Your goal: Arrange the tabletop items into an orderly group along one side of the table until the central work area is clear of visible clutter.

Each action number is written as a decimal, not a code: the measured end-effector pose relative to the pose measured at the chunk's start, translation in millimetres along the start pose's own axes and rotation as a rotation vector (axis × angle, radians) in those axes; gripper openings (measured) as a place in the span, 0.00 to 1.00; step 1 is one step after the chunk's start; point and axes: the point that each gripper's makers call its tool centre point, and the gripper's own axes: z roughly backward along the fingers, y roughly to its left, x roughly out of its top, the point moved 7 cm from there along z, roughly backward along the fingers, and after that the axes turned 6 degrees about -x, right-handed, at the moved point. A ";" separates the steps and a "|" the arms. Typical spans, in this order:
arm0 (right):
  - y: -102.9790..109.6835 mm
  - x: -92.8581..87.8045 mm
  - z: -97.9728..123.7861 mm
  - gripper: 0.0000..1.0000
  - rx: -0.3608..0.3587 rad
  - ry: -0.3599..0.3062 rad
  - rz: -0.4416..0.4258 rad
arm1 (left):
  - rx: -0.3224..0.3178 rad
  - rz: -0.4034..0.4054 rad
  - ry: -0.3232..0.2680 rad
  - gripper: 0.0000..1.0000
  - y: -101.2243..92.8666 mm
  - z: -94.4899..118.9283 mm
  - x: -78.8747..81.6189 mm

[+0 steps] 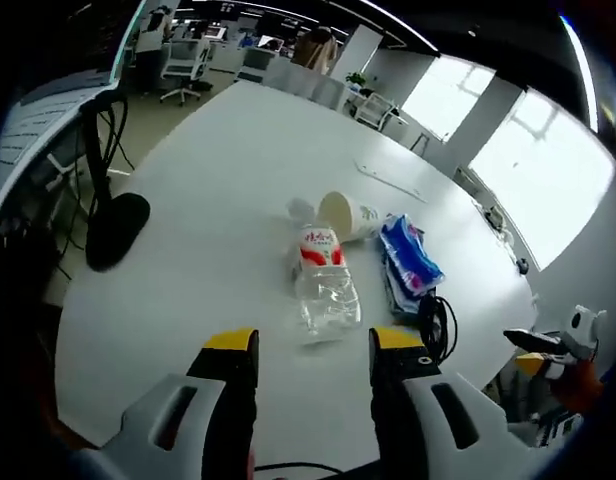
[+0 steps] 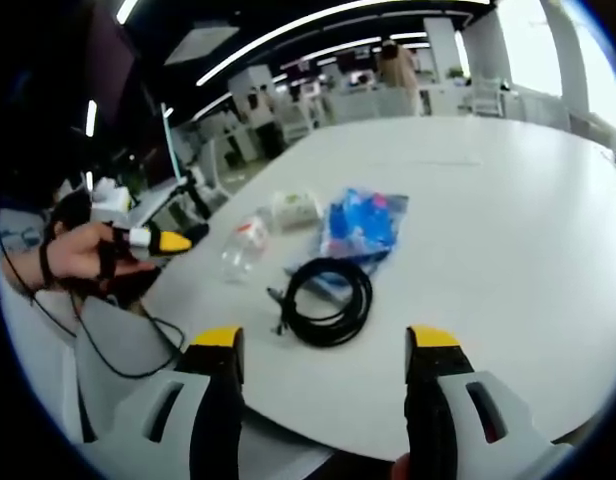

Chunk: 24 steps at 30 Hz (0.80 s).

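On the white table point(image 1: 208, 180) a crushed clear plastic bottle point(image 1: 323, 275) with a red label lies just beyond my left gripper point(image 1: 313, 345), which is open with nothing between its jaws. Behind the bottle a paper cup point(image 1: 348, 215) rests on its side. To the right lie a blue packet point(image 1: 408, 255) and a coiled black cable point(image 1: 435, 325). My right gripper point(image 2: 325, 340) is open over the near table edge, with the cable point(image 2: 328, 300) right in front of it. Past it are the packet point(image 2: 363, 225), the bottle point(image 2: 245, 248) and the cup point(image 2: 295, 207).
A black round stand point(image 1: 116, 225) with cables sits at the table's left edge. A hand point(image 2: 78, 255) holds the left gripper point(image 2: 163, 240) off the table's left side. The right gripper point(image 1: 548, 345) shows beyond the right edge. Office chairs and desks stand far behind.
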 end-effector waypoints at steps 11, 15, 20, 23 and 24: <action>4.8 -4.7 -2.2 0.63 0.018 0.014 0.002 | 0.030 0.129 0.035 0.43 -6.4 -40.8 18.2; 4.0 -4.7 -1.4 0.63 0.017 0.006 -0.008 | 0.039 0.113 0.057 0.43 -11.6 -52.8 24.6; 3.4 -6.2 -1.2 0.63 0.017 0.010 -0.008 | 0.042 0.108 0.083 0.44 -18.3 -67.6 32.3; 4.2 -7.2 -1.7 0.63 0.020 0.015 -0.008 | 0.053 0.101 0.111 0.44 -20.3 -77.0 34.7; 4.2 -7.6 -1.9 0.63 0.021 0.017 -0.008 | 0.056 0.103 0.115 0.44 -20.9 -79.4 35.5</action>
